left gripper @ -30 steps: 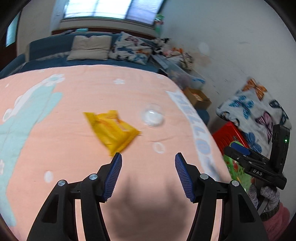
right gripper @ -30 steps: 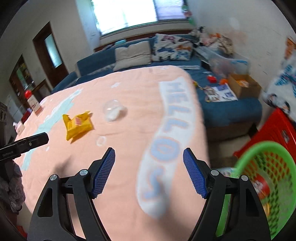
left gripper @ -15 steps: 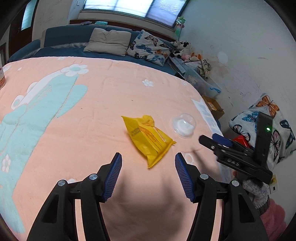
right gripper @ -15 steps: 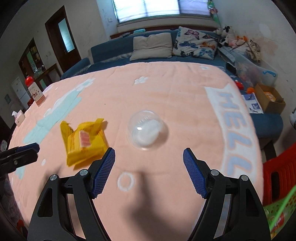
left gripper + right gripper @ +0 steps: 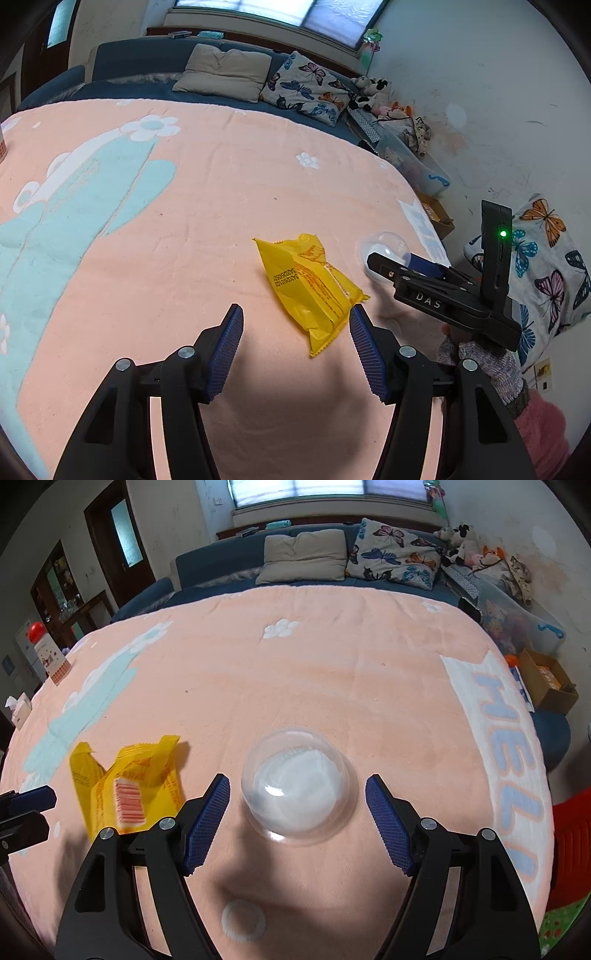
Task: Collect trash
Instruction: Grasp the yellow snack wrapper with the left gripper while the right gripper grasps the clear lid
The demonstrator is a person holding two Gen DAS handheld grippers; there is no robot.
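The left hand-held gripper [image 5: 295,326] hung spread wide above the pink blanket [image 5: 184,229] on the bed, grasping nothing; the yellow snack wrapper [image 5: 312,286] lay flat on the blanket, its near end reaching between the blue pads [image 5: 229,350]; the right hand-held gripper [image 5: 297,805] was likewise wide and empty, its fingers flanking a clear plastic dome lid [image 5: 298,788] resting on the blanket; the wrapper sat just left of that lid; a beige pillow [image 5: 304,555] lay on the blue sofa [image 5: 221,568] beyond.

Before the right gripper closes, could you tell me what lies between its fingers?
In the right wrist view, the clear plastic dome lies between the open right gripper fingers.
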